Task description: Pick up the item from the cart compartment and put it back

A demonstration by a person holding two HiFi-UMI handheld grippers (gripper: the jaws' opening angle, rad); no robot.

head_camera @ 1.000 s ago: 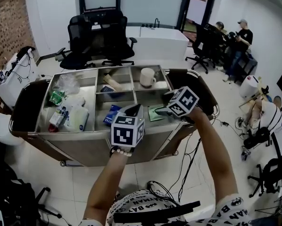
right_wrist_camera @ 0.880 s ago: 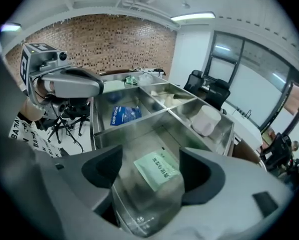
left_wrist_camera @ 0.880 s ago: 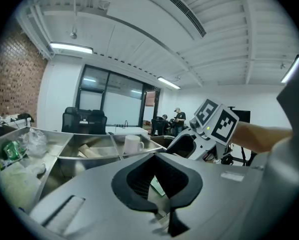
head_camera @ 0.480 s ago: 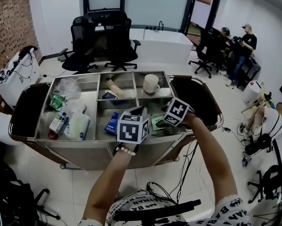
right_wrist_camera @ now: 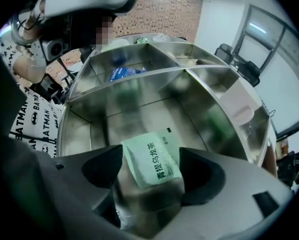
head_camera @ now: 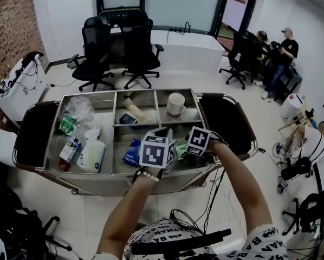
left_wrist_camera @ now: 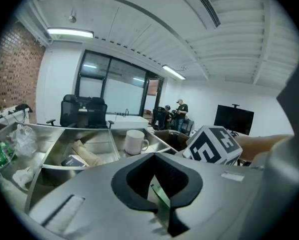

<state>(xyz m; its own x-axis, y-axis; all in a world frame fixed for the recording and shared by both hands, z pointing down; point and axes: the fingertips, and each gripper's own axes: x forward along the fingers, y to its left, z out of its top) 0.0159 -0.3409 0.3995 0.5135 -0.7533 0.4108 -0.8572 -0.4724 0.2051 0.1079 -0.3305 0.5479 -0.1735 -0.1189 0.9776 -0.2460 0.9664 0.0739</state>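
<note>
A pale green tea packet (right_wrist_camera: 152,156) lies flat on the floor of the steel cart's (head_camera: 113,167) front right compartment. My right gripper (right_wrist_camera: 152,176) is open, with one jaw on each side of the packet and close against its edges. In the head view only a green sliver of the packet (head_camera: 180,148) shows beside the right gripper (head_camera: 190,145). My left gripper (left_wrist_camera: 154,155) is shut with nothing in it and hovers just left of the right one. Its marker cube (head_camera: 154,151) sits over the front of the cart. The right gripper's cube (left_wrist_camera: 212,145) shows in the left gripper view.
A white mug (head_camera: 175,103) stands in the back right compartment, a blue coffee box (head_camera: 131,153) in the front middle one. A white bottle (head_camera: 91,156), bags and packets fill the left compartment. Office chairs (head_camera: 99,53) and two people (head_camera: 284,47) are behind the cart.
Both grippers have come down and nearer to me, into the front right compartment. The right gripper has lowered until its jaws stand round the green packet.
</note>
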